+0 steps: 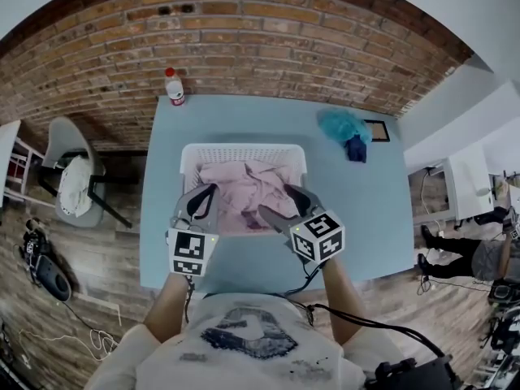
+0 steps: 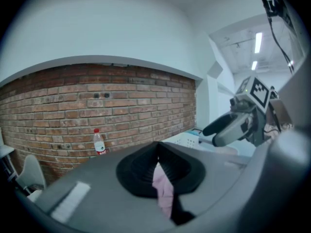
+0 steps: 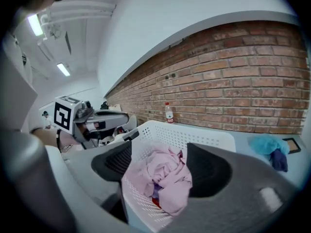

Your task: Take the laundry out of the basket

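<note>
A white slatted laundry basket [image 1: 244,154] stands mid-table, with a heap of pink laundry [image 1: 244,192] inside it. My left gripper [image 1: 199,200] hovers over the basket's near left corner. In the left gripper view its pads [image 2: 146,169] are pressed together on a strip of pink cloth [image 2: 164,191] that hangs down from them. My right gripper [image 1: 284,205] is over the near right part of the basket. Its jaws stand apart in the right gripper view, either side of the pink heap [image 3: 160,174], without pressing on it. Something red and purple shows under the pink.
The basket sits on a light blue table [image 1: 366,210] against a brick wall. A water bottle [image 1: 174,86] stands at the far left corner. A teal cloth [image 1: 341,124], a dark blue cloth [image 1: 356,149] and a black-framed item [image 1: 377,130] lie far right. A chair [image 1: 73,177] is left of the table.
</note>
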The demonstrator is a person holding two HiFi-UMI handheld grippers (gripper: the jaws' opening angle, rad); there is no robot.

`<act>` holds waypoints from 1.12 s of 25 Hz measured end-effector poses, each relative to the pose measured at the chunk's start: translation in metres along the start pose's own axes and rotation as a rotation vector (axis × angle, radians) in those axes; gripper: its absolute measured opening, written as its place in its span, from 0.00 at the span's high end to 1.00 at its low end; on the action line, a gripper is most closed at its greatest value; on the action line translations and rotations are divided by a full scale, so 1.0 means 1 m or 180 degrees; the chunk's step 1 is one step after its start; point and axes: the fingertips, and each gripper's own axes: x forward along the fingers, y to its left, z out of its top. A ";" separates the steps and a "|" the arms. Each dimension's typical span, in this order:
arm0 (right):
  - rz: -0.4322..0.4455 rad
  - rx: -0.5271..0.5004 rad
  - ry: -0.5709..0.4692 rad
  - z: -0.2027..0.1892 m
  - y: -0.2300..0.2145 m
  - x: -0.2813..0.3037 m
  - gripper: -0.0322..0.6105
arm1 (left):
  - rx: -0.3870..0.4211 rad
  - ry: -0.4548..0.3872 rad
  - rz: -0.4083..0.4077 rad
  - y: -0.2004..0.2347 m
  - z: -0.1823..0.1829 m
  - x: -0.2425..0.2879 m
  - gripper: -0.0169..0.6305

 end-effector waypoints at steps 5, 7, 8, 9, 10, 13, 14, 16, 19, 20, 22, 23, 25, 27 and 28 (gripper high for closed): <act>0.0310 -0.0280 0.0384 -0.010 0.006 0.015 0.29 | -0.0023 0.0019 -0.0031 0.000 -0.001 0.005 0.99; 0.0352 -0.0420 0.0523 -0.015 0.003 0.020 0.24 | -0.0020 0.0005 -0.0041 0.000 0.001 0.008 0.99; 0.0384 -0.0460 0.0571 -0.017 0.002 0.023 0.21 | -0.0019 -0.0007 -0.0044 0.000 0.002 0.009 0.99; 0.0422 -0.0483 0.0616 -0.018 0.001 0.027 0.19 | -0.0018 -0.0020 -0.0048 0.001 0.004 0.010 0.99; 0.0452 -0.0514 0.0670 -0.019 0.000 0.031 0.18 | -0.0017 -0.0032 -0.0053 0.001 0.005 0.011 0.99; 0.0492 -0.0742 0.0879 -0.027 -0.002 0.044 0.17 | -0.0013 -0.0056 -0.0068 0.003 0.009 0.013 0.99; 0.0502 -0.0830 0.0942 -0.030 -0.003 0.049 0.17 | -0.0017 -0.0058 -0.0075 0.004 0.009 0.015 0.99; 0.0527 -0.1018 0.1082 -0.036 -0.005 0.059 0.17 | -0.0031 -0.0051 -0.0097 0.005 0.009 0.019 0.99; 0.0654 -0.1143 0.1342 -0.050 -0.006 0.075 0.17 | -0.0036 -0.0043 -0.0127 0.008 0.009 0.024 0.99; 0.0699 -0.1175 0.1433 -0.056 -0.008 0.080 0.17 | -0.0031 -0.0047 -0.0138 0.008 0.010 0.026 0.99; 0.0774 -0.1262 0.1625 -0.069 -0.012 0.090 0.17 | -0.0037 -0.0061 -0.0170 0.010 0.011 0.029 0.99; 0.0808 -0.1315 0.1730 -0.075 -0.014 0.094 0.17 | -0.0053 -0.0067 -0.0191 0.010 0.011 0.030 0.99; 0.0877 -0.1466 0.1920 -0.087 -0.015 0.102 0.17 | -0.0095 -0.0073 -0.0232 0.011 0.009 0.030 0.99; 0.0918 -0.1671 0.2016 -0.090 -0.016 0.110 0.17 | -0.0116 -0.0065 -0.0254 0.010 0.007 0.031 0.99; 0.0921 -0.1772 0.2050 -0.092 -0.018 0.115 0.17 | -0.0119 -0.0060 -0.0260 0.010 0.006 0.031 0.99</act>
